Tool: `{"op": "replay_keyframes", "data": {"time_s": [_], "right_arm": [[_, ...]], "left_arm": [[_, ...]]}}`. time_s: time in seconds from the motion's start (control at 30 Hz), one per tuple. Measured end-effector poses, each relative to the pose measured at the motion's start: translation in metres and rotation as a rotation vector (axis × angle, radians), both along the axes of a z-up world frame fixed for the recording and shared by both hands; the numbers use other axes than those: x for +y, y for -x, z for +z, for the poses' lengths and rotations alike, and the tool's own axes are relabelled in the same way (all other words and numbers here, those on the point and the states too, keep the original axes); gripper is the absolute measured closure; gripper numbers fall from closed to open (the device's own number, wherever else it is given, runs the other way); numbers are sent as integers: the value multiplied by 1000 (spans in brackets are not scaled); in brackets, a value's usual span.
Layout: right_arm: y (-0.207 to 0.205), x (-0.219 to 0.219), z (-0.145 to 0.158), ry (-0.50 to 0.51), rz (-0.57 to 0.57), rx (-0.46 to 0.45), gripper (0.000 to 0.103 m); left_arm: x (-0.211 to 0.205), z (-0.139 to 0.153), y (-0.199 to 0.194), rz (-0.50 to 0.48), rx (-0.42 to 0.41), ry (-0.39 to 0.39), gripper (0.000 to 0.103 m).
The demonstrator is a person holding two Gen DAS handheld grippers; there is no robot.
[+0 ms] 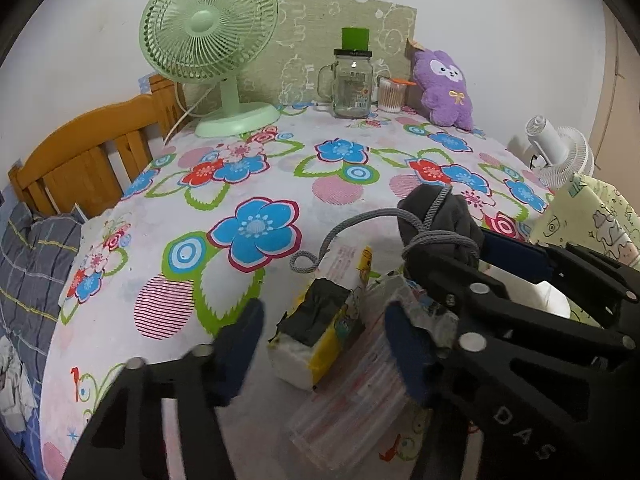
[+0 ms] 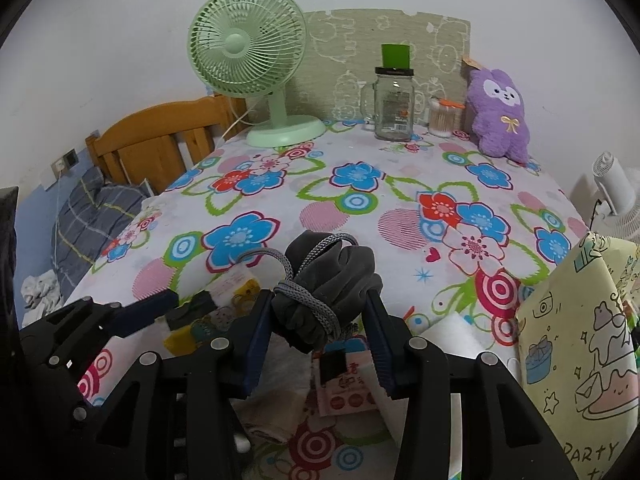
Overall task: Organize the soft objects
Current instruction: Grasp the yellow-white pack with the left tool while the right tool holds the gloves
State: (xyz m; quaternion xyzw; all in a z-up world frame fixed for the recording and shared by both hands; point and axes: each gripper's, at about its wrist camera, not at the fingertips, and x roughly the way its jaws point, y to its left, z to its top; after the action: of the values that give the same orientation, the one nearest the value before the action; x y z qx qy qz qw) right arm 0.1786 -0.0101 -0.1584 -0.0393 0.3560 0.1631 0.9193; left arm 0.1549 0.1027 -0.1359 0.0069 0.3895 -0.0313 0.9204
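Observation:
My right gripper (image 2: 320, 320) is shut on a dark grey cloth bundle (image 2: 336, 276) tied with a grey cord (image 2: 316, 304), held just above the floral table. In the left wrist view the same bundle (image 1: 440, 216) sits in the right gripper (image 1: 472, 256) at right. My left gripper (image 1: 320, 340) is open, its fingers either side of a yellow tissue pack (image 1: 320, 328) lying on clear plastic packs (image 1: 352, 392). A purple plush toy (image 1: 444, 88) stands at the table's back right, also in the right wrist view (image 2: 500, 112).
A green fan (image 1: 208, 40), a glass jar (image 1: 352, 84) and a cotton-swab cup (image 1: 390, 96) stand along the back. A yellow-green gift bag (image 2: 580, 340) is at right, a white fan (image 1: 560, 152) beyond it. A wooden bed frame (image 1: 88, 156) is left.

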Motion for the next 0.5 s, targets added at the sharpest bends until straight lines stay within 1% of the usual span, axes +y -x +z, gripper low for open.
{"op": "replay_keyframes", "data": {"time_s": [0.03, 0.07, 0.23, 0.37, 0.4, 0.5], "right_arm": [[-2, -1, -1, -4, -4, 5, 55], [-3, -2, -1, -6, -8, 8, 55], [-4, -2, -3, -8, -10, 17, 55], [-3, -2, -2, -8, -12, 15, 55], [-2, -2, -1, -10, -12, 14, 55], [1, -4, 2, -17, -15, 13, 55]], "left_arm": [[1, 0, 0, 4, 1, 2, 55], [1, -1, -2, 9, 5, -1, 61], [0, 0, -2, 5, 7, 0, 76], [-3, 3, 2, 6, -9, -13, 79], [-4, 5, 4, 6, -16, -17, 82], [-6, 8, 7, 11, -28, -21, 82]]}}
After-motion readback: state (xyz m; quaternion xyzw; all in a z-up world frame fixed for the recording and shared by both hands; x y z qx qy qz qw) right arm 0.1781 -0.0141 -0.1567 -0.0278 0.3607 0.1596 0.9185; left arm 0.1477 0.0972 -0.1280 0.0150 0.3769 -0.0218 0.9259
